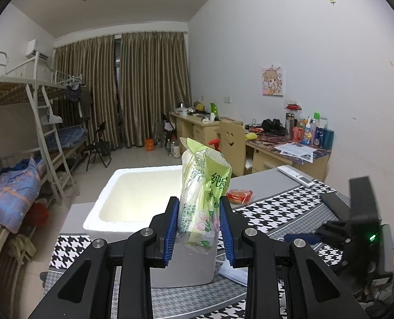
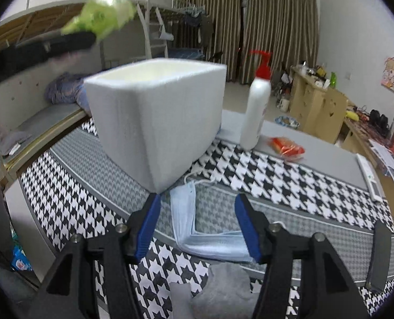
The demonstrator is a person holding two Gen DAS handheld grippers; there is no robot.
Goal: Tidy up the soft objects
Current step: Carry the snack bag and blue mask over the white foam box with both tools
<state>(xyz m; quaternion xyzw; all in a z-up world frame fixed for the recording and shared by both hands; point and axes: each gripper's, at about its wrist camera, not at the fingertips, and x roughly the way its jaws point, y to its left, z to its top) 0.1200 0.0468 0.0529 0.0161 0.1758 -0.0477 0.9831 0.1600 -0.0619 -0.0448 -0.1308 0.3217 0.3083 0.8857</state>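
Note:
My left gripper (image 1: pixel 198 223) is shut on a green tissue pack (image 1: pixel 203 194) and holds it upright above the near wall of the white foam box (image 1: pixel 111 194). In the right wrist view the left gripper (image 2: pixel 87 40) with the green pack (image 2: pixel 103 13) hangs blurred above the box (image 2: pixel 157 122). My right gripper (image 2: pixel 198 226) is open and empty, low over a blue face mask (image 2: pixel 194 228) on the houndstooth cloth (image 2: pixel 290 183). A grey soft cloth (image 2: pixel 223 289) lies under the right gripper. A red-orange packet (image 2: pixel 287 146) lies beyond the box.
A white bottle with a red pump (image 2: pixel 256 111) stands right of the box. A white remote (image 2: pixel 369 175) lies at the table's right edge. A black phone (image 1: pixel 335 204) lies on the cloth. Bunk beds stand to the left, desks to the right.

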